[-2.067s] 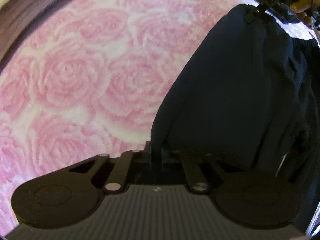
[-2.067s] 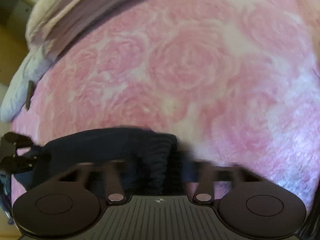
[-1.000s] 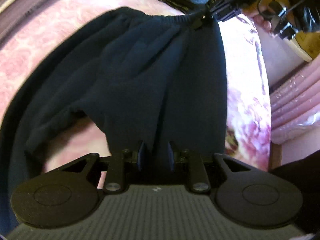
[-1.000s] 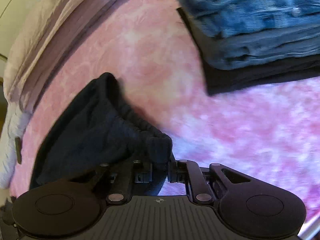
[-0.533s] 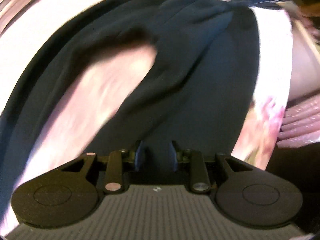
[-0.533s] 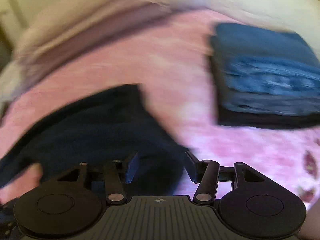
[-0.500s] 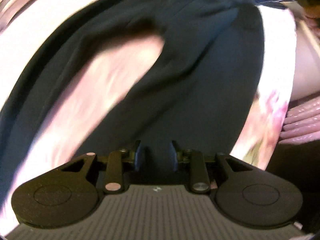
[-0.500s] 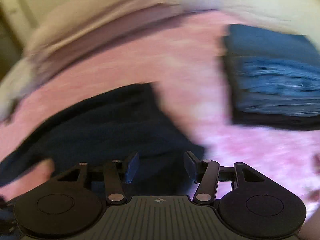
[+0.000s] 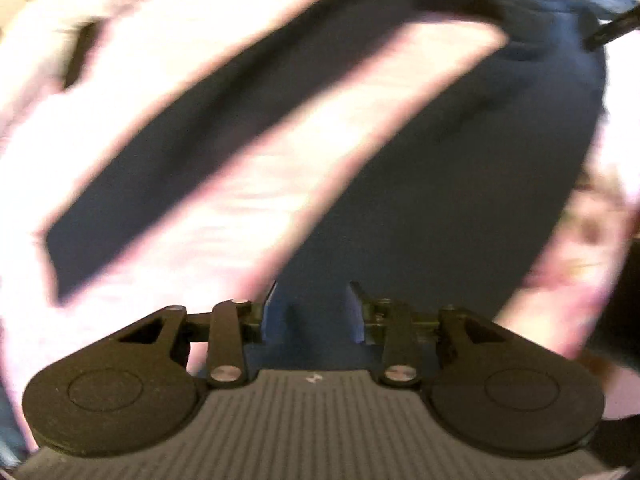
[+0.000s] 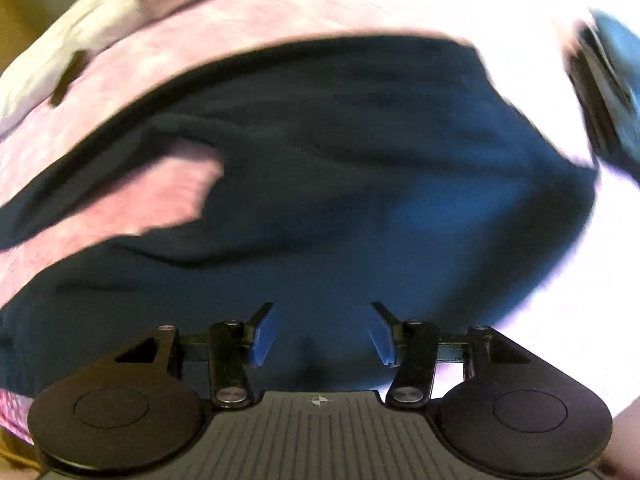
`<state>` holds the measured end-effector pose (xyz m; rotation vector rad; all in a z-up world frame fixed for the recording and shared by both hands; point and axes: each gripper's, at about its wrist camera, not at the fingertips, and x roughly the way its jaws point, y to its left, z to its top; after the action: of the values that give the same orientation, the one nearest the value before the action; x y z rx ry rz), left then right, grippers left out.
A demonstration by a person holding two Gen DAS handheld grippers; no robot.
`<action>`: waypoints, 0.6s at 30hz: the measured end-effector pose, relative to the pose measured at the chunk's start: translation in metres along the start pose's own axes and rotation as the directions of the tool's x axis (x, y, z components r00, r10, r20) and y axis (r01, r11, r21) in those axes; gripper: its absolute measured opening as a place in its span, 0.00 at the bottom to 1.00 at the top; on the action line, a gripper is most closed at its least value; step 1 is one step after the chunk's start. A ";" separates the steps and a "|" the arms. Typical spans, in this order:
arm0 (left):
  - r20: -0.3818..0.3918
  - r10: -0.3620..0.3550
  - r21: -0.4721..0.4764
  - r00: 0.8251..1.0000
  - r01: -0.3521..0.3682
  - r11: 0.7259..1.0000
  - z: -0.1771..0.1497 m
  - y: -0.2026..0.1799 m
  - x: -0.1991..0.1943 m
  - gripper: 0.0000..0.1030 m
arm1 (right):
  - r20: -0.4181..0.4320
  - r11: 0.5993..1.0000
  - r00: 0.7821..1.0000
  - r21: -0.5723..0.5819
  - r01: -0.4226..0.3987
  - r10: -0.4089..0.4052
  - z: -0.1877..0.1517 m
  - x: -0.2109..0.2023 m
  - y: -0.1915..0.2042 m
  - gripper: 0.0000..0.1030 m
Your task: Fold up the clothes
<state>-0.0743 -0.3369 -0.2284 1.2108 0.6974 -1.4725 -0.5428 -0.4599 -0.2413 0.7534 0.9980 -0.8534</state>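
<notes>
Now the dark navy trousers (image 10: 360,208) lie spread on the pink rose-patterned bedcover (image 10: 280,12), and both pictures are blurred by motion. In the right wrist view the right gripper (image 10: 322,334) has its two blue-padded jaws wide apart, and the navy cloth shows in the gap between them; nothing is pinched there. A stack of folded clothes (image 10: 612,92), blue on top and dark below, sits at about 2 o'clock, near the trousers. A patch of pink cover shows between the two legs at 9 o'clock.

In the left wrist view the left gripper (image 9: 314,308) also has its jaws parted, with the navy cloth between them; whether the pads press on the cloth I cannot tell. One leg (image 9: 208,136) runs from about 1 o'clock down to 8 o'clock, the other comes straight toward the gripper, and pink cover lies between them. A black tip of the other gripper is at 2 o'clock, touching or just over the waist part
</notes>
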 end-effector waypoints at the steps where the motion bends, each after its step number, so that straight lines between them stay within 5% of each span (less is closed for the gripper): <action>1: 0.008 0.049 0.020 0.999 -0.049 0.999 -0.003 0.015 0.004 0.32 | 0.013 0.999 1.000 -0.038 -0.006 0.007 0.007 0.003 0.014 0.52; 4: 0.042 0.168 0.173 0.985 -0.173 0.970 -0.010 0.054 0.026 0.33 | 0.044 0.984 0.999 -0.176 -0.004 0.012 0.032 0.022 0.059 0.52; 6: 0.071 0.222 0.294 0.972 -0.233 0.927 -0.015 0.073 0.044 0.33 | 0.068 0.942 0.998 -0.335 0.029 -0.006 0.049 0.039 0.095 0.52; 8: 0.090 0.233 0.404 0.968 -0.249 0.880 -0.019 0.080 0.064 0.33 | 0.098 0.847 0.994 -0.523 0.098 -0.054 0.060 0.057 0.127 0.52; 11: 0.115 0.239 0.520 0.964 -0.263 0.813 -0.035 0.099 0.083 0.34 | 0.140 0.652 0.980 -0.732 0.198 -0.141 0.067 0.088 0.156 0.52; 12: 0.123 0.236 0.536 0.964 -0.264 0.802 -0.037 0.104 0.086 0.26 | 0.146 0.605 0.978 -0.769 0.206 -0.148 0.070 0.097 0.160 0.52; 14: 0.121 0.249 0.535 0.961 -0.274 0.799 -0.043 0.118 0.088 0.08 | 0.159 0.505 0.974 -0.834 0.221 -0.163 0.074 0.115 0.166 0.52; 15: 0.124 0.246 0.512 0.961 -0.275 0.814 -0.042 0.121 0.088 0.08 | 0.150 0.475 0.976 -0.855 0.209 -0.159 0.076 0.123 0.168 0.52; 18: 0.136 0.255 0.421 0.957 -0.289 0.860 -0.035 0.136 0.084 0.07 | 0.060 0.482 0.992 -0.869 0.106 -0.110 0.081 0.141 0.168 0.52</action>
<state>0.0709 -0.3723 -0.2941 1.5145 0.1258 -1.4649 -0.3237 -0.4857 -0.3185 -0.2174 1.3176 -0.3243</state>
